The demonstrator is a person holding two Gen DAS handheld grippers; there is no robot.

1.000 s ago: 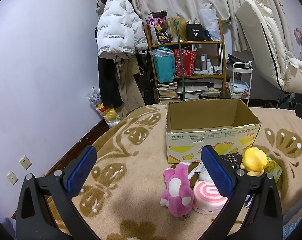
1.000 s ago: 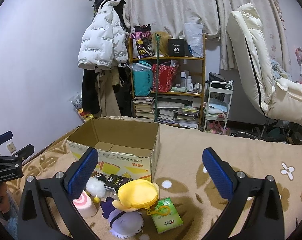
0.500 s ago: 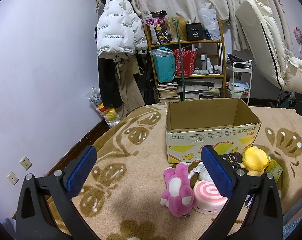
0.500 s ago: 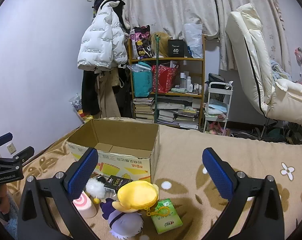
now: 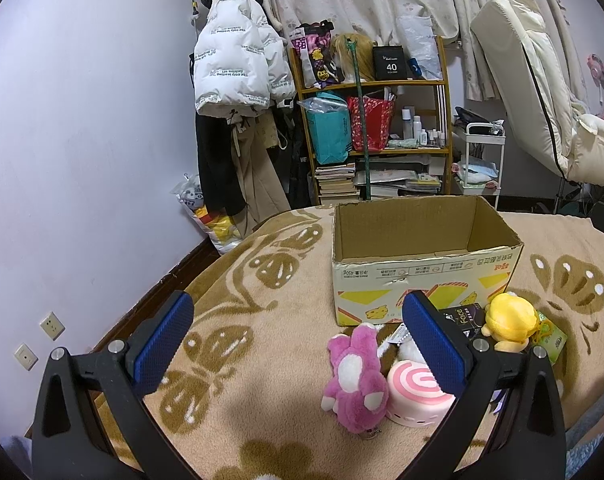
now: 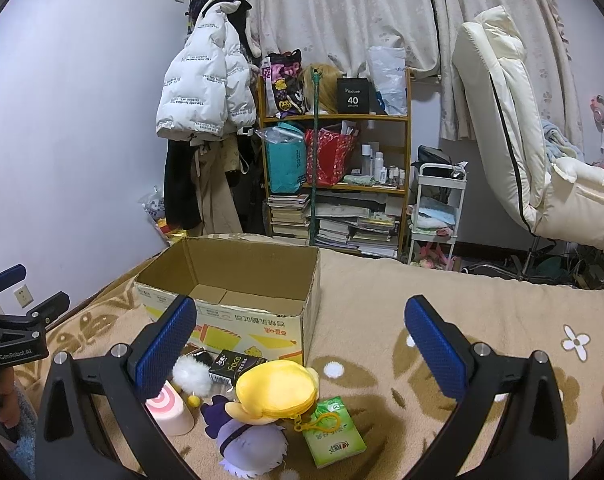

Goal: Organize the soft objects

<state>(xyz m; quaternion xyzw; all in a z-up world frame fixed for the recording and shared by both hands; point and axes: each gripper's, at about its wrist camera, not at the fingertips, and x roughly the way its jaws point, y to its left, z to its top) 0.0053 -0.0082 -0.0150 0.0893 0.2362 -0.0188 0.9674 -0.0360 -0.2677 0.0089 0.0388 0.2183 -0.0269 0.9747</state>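
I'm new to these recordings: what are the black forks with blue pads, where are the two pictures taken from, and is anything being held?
Each black fork is a handheld two-finger gripper carried by a person, with a camera looking along its fingers. One picture is from the left gripper, the other from the right gripper. Both are open and hold nothing. On the patterned blanket stands an open cardboard box, and before it lie a pink plush toy, a pink swirl cushion, a yellow plush pouch and a green tissue pack.

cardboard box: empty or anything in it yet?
Looks empty: the open brown cardboard box shows bare floor flaps; near corner hidden. Toys lie outside.
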